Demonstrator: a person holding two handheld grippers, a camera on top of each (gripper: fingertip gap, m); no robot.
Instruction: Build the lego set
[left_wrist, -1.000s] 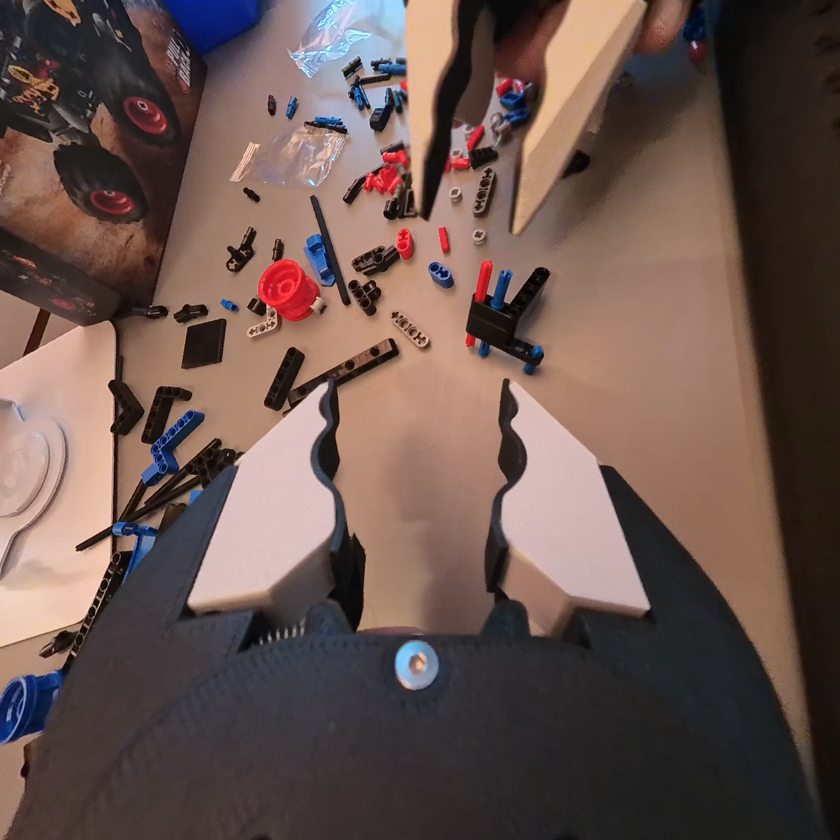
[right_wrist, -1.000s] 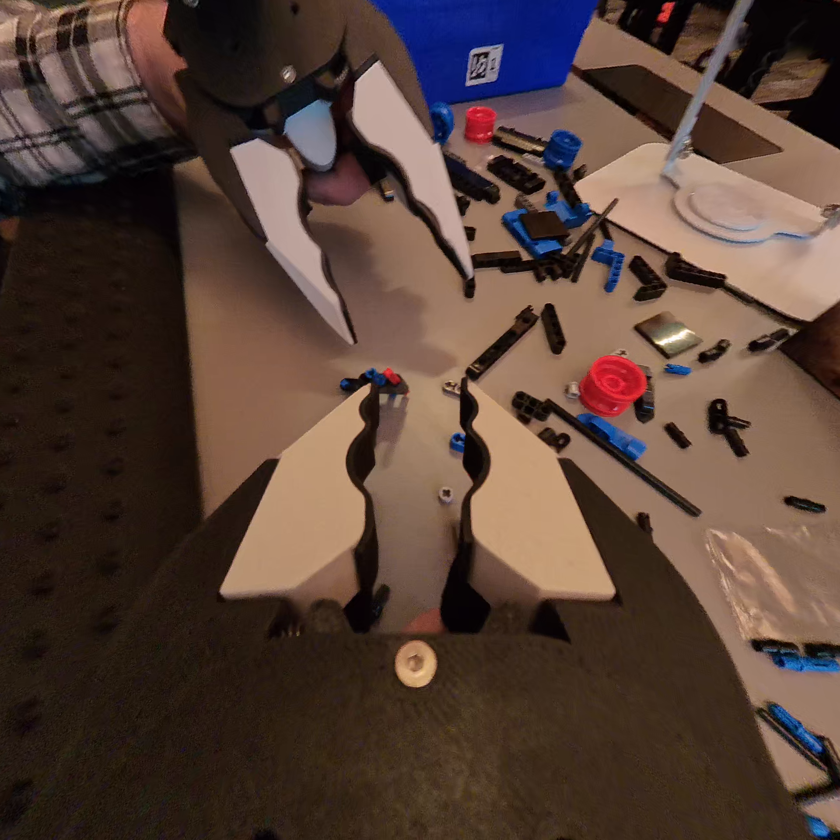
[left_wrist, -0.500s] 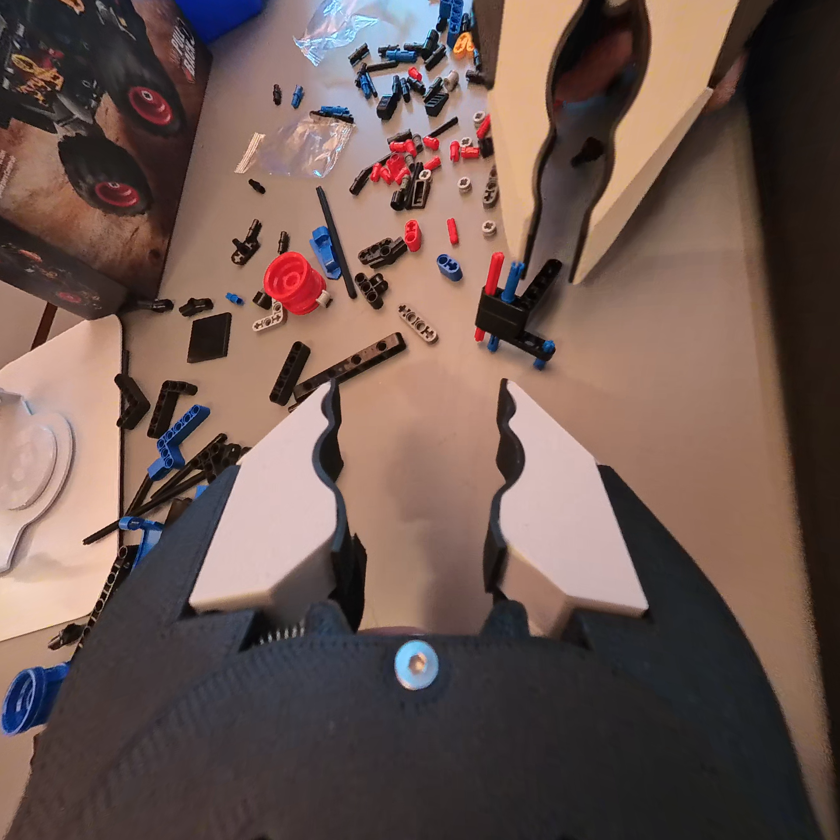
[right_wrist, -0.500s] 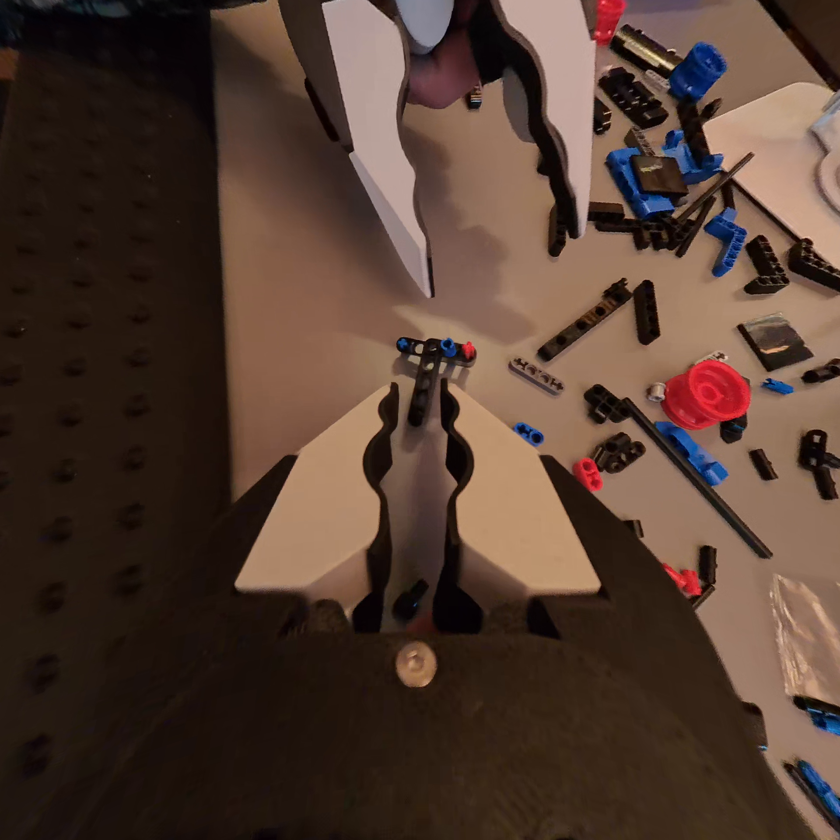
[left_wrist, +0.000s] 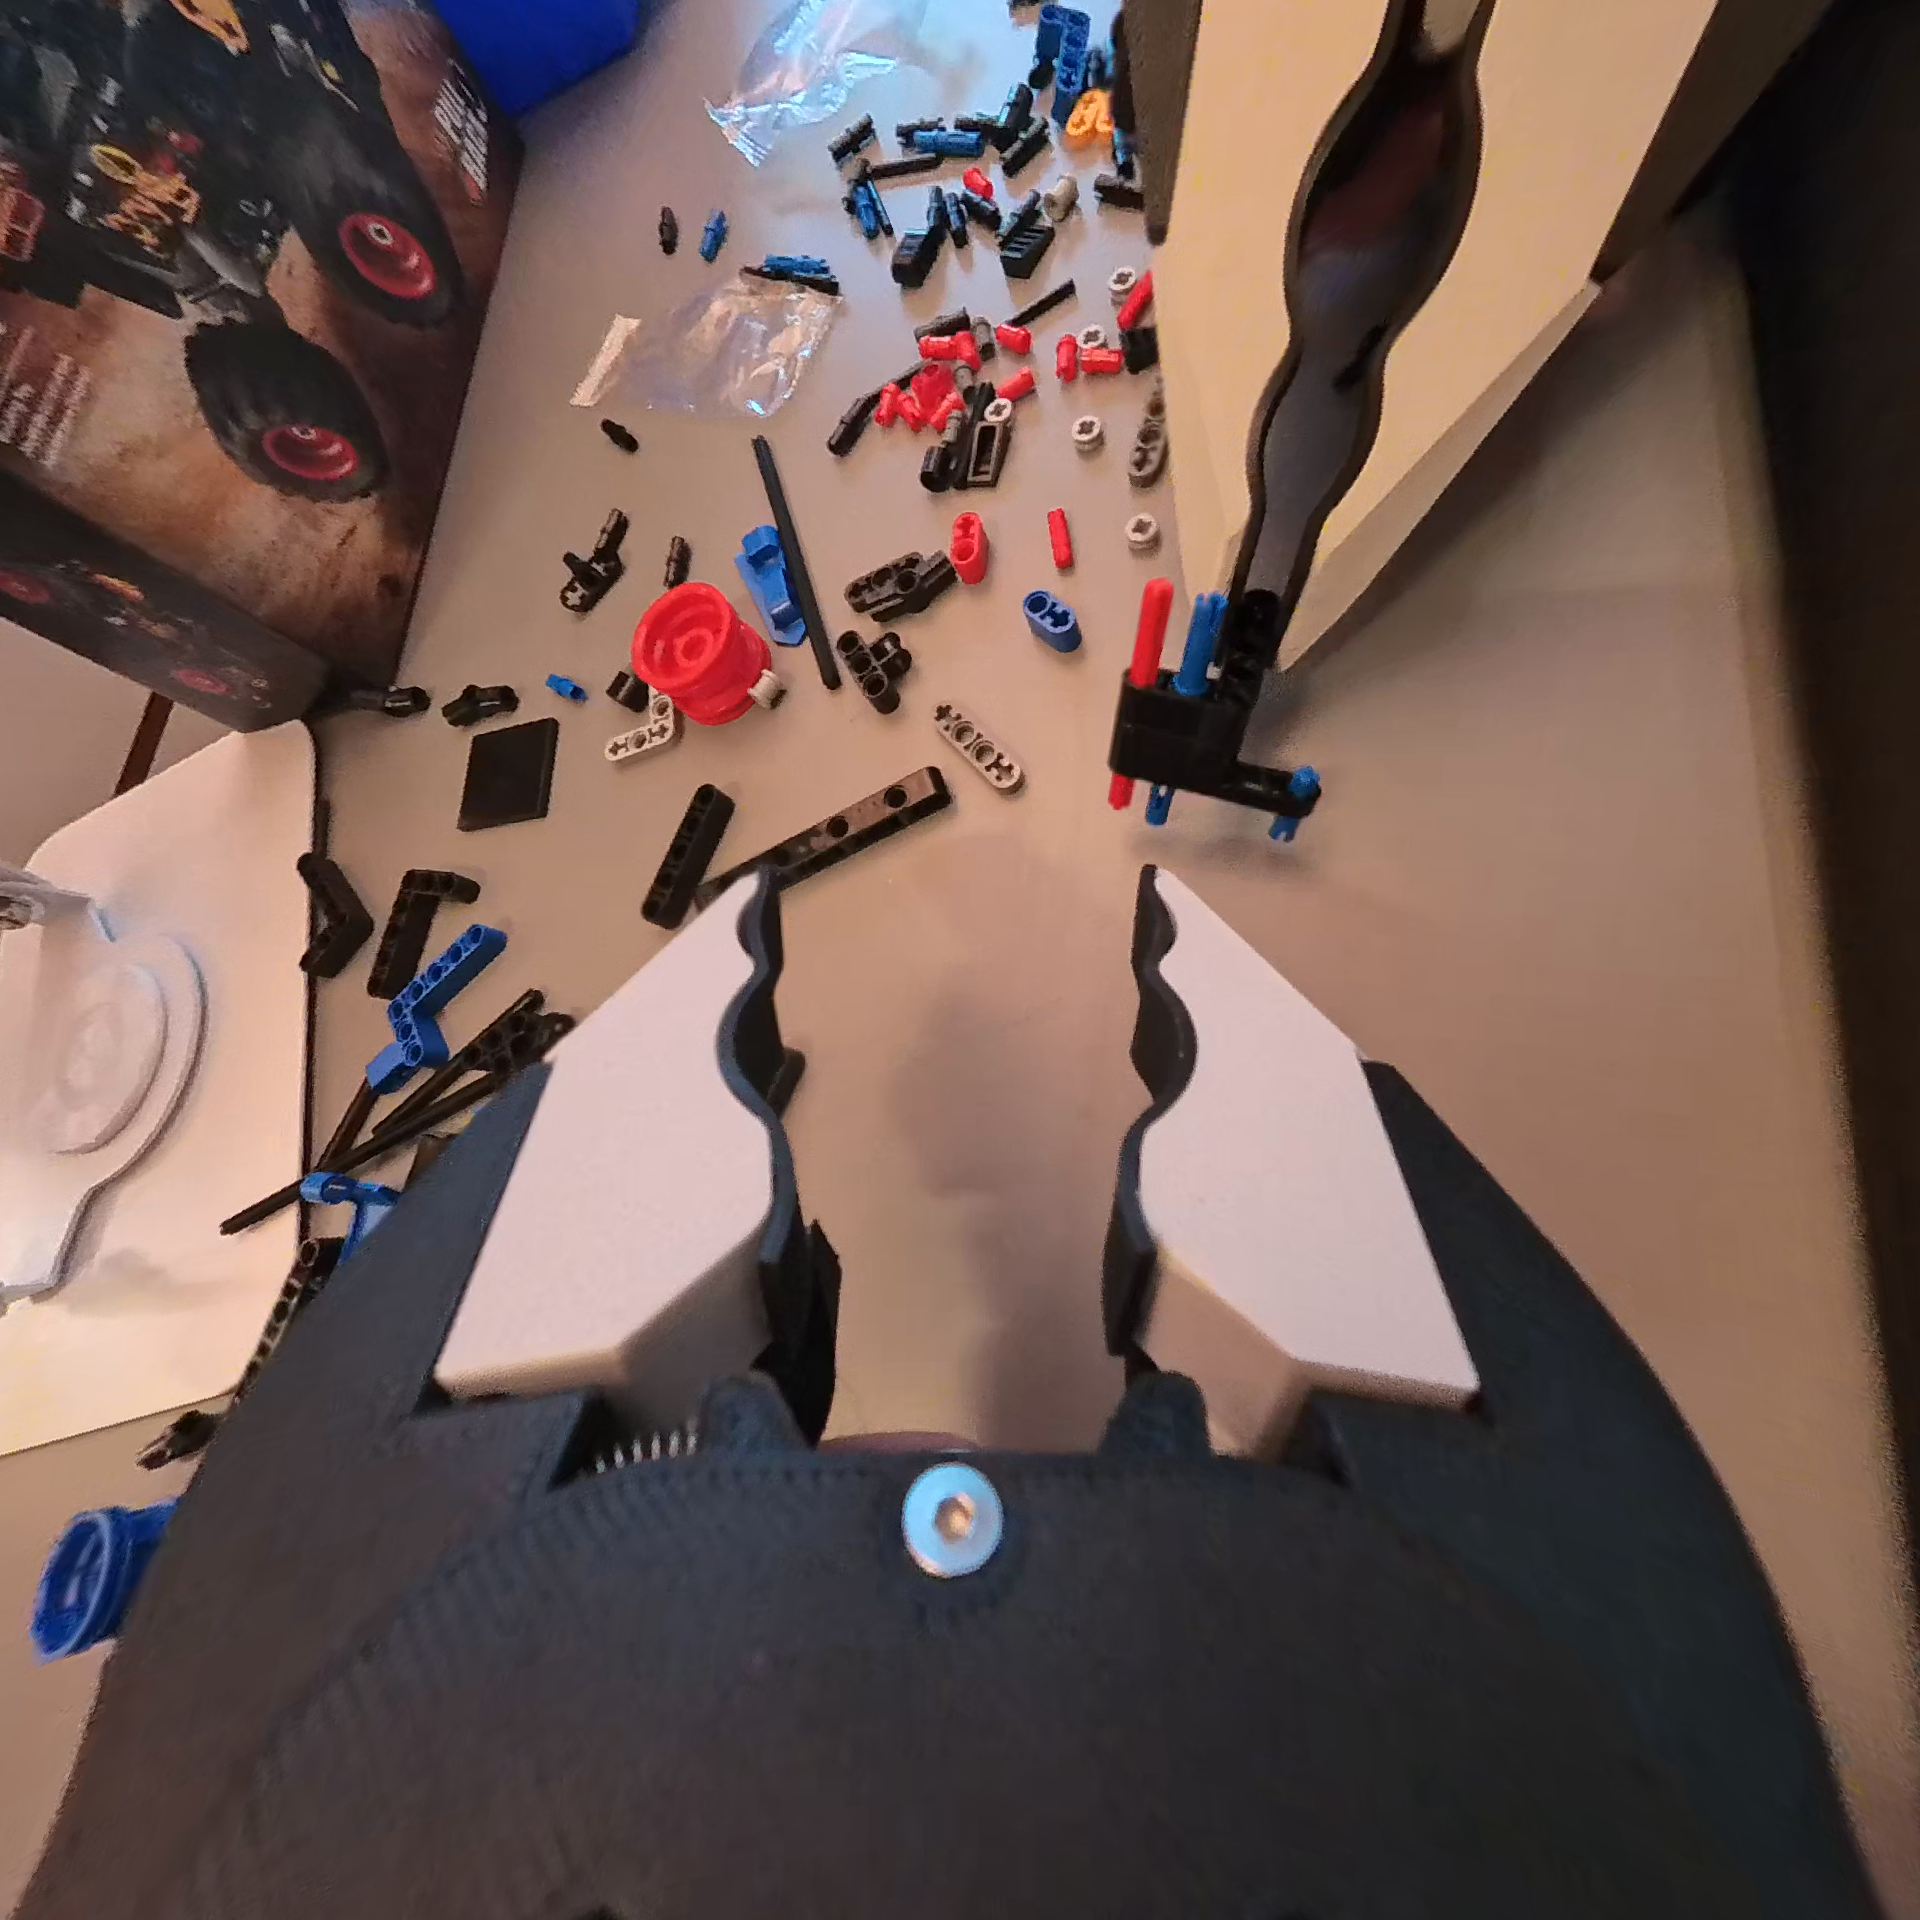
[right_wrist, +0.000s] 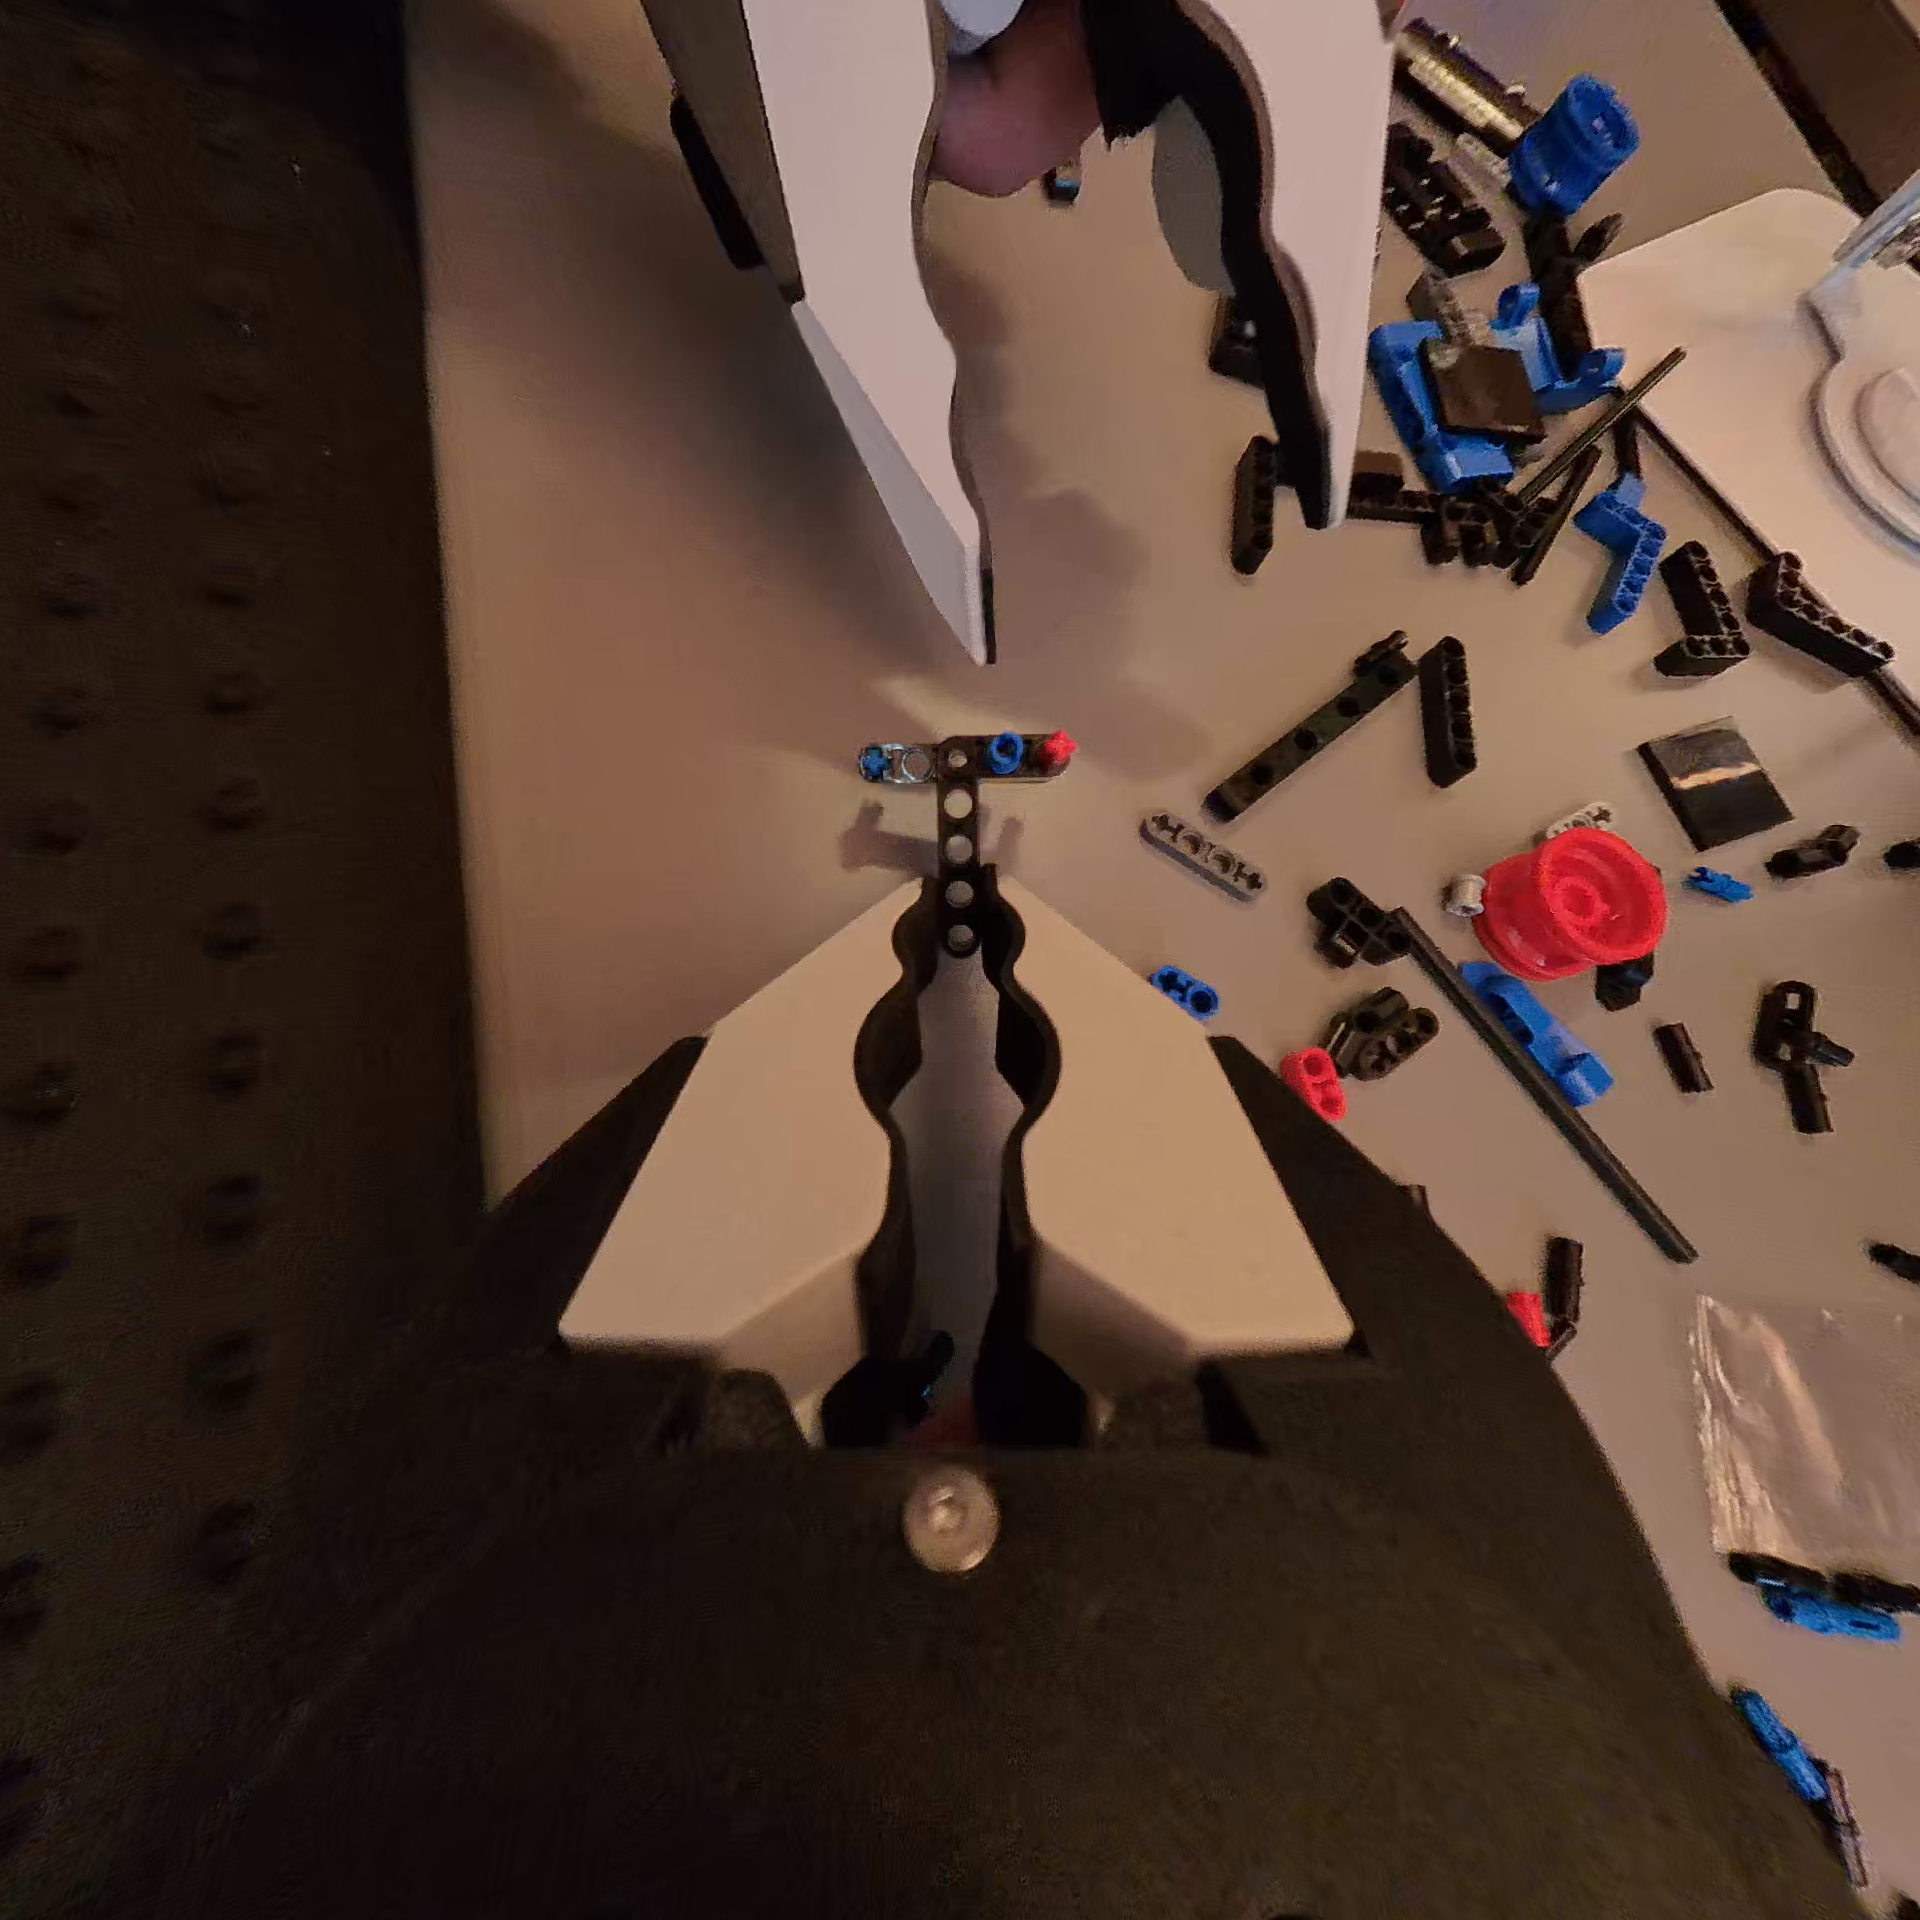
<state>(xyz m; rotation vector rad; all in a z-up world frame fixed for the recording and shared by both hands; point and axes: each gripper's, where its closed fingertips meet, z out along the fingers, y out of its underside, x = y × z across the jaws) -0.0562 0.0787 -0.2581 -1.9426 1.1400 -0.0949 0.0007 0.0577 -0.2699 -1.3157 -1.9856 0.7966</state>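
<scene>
- Small lego assembly (right_wrist: 958, 790): black beams joined in a T shape, with blue pins and a red pin standing through the crossbar; a short grey piece with a blue pin at one end of the crossbar. It sits at the near edge of the grey table (left_wrist: 1507, 935), apart from the loose parts.
- Right gripper (right_wrist: 957, 902): white fingers with black wavy inner pads, drawn nearly together around the long black stem of the assembly; the stem lies between the tips and looks pinched there.
- Left gripper (left_wrist: 956, 883): fingers spread wide apart, nothing between them, hanging over bare table just short of the assembly.
- Red wheel hub (left_wrist: 694, 655): lying on its side among the loose parts, a blue piece and a long thin black axle (left_wrist: 795, 561) just beside it.
- Loose parts: black beams, red and blue pins, grey connectors scattered across the table; a densest cluster (left_wrist: 977, 353) of red and black bits lies farther back.
- Clear plastic bag (left_wrist: 717, 348): flat on the table, looks empty; a second clear bag (left_wrist: 800, 73) farther off, contents not discernible.
- Set box (left_wrist: 208, 343): printed with a black truck on red wheels, standing at the table's left side; closed face only, inside not visible.
- White board (left_wrist: 156, 1039): left of the left gripper, with a clear round fitting on it.
- Blue wheel hub (left_wrist: 88, 1579): at the lower left edge, partly hidden by the gripper body.
</scene>
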